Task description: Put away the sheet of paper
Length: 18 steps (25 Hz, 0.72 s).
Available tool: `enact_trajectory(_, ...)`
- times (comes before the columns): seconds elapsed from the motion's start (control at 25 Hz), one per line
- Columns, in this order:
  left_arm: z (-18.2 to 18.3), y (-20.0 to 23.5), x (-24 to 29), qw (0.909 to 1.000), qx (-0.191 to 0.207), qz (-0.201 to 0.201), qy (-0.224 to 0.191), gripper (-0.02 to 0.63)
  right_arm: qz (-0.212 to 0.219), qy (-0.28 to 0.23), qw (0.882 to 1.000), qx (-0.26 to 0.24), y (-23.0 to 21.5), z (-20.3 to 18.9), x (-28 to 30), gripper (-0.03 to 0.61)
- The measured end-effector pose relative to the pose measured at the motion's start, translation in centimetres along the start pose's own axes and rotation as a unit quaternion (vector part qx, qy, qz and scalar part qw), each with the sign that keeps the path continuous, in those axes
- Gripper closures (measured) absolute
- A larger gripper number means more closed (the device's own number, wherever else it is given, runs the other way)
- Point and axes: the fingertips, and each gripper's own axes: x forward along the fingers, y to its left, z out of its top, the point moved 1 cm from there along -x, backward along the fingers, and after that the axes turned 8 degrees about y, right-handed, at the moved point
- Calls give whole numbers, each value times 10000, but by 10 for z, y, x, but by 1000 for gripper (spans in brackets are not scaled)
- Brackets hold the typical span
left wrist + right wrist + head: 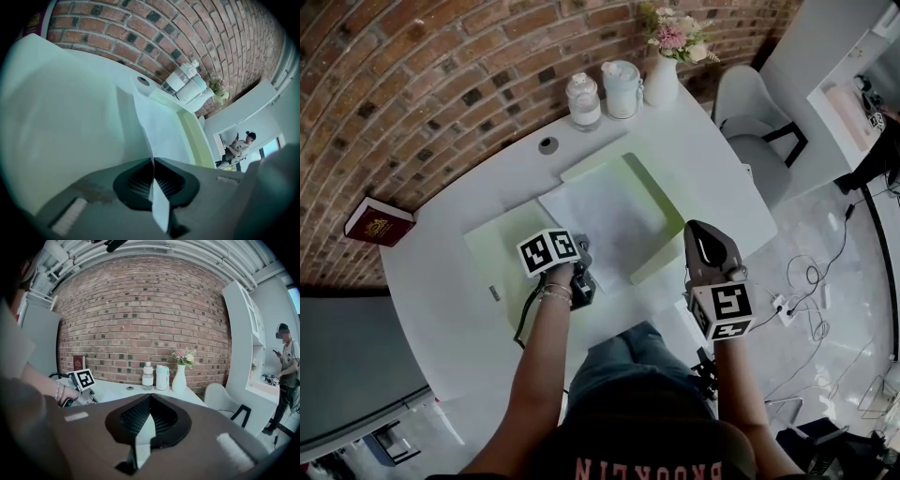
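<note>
A white sheet of paper [605,220] lies on an open pale-green folder [492,248] in the middle of the white round table [441,281]. My left gripper [584,269] is at the sheet's near-left corner and is shut on it. In the left gripper view the paper [159,126] runs up from between the closed jaws [153,159], lifted and curled above the folder [197,136]. My right gripper [698,232] hovers by the folder's near-right edge, above the table. Its jaws [150,396] meet at the tips with nothing between them.
At the table's far edge stand two lidded jars [584,100] [622,89] and a white vase of flowers [661,75]. A cable hole [547,144] is nearby. A maroon book [380,222] leans against the brick wall at left. A grey chair [750,122] and floor cables [811,281] are at right.
</note>
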Motion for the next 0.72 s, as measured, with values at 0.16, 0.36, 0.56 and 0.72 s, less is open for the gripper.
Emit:
enact_trajectory(0.16,3,-6,11,10000,-14,14,57,615,31,86,10000,10,-9,-6,7,578)
enact_trajectory(0.36,6,-11,21,9998,90,109,143,615,13,256,9996,93,-20,-15,18,578)
enact_trajectory(0.56,6,-14,26,9996,-239,-93,109,615,57,322,9994,101,-19,-20,20,578)
enact_trajectory(0.72,6,-14,29,9980,-615,-160,20,615,85,335,9993,109,-15,-22,20,578)
